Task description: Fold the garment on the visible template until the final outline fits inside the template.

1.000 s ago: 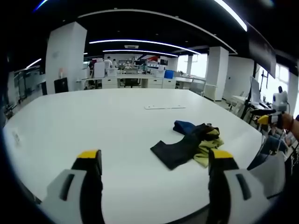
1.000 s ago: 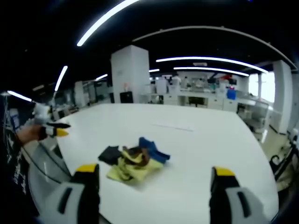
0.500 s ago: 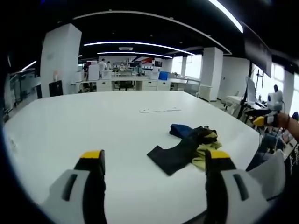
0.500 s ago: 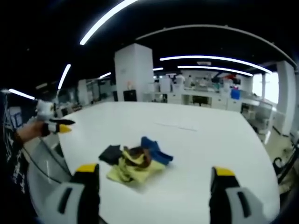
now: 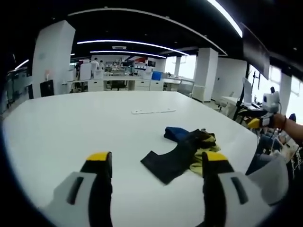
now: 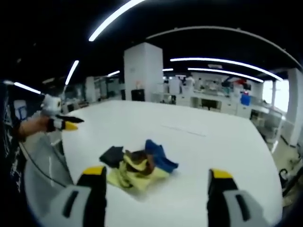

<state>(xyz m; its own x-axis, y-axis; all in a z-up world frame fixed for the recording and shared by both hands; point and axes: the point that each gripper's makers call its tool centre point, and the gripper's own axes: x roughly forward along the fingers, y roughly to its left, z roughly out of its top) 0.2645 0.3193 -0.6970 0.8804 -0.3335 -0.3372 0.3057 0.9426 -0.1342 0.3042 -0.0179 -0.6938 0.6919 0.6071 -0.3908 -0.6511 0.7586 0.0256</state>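
Both views slid a little since before; garment [image 5: 182,148] heap not moved, lying crumpled on white tabletop [image 5: 71,123], near its edge. Left tongs [image 5: 153,165] wide open, holding nothing. Right tongs [image 6: 154,182] wide open too, empty. Left gripper view: dark flap spread out. Right gripper view: yellow and blue folds. Big bright office behind.

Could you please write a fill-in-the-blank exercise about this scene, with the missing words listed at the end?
1. The crumpled garment lies on a large table whose colour is ____.
2. Besides its black and yellow parts, the garment has a part coloured ____.
3. Both the left tool and the right tool have their jaws ____.
4. The tips of each tool's jaws are coloured ____.

Missing words: white; blue; open; yellow
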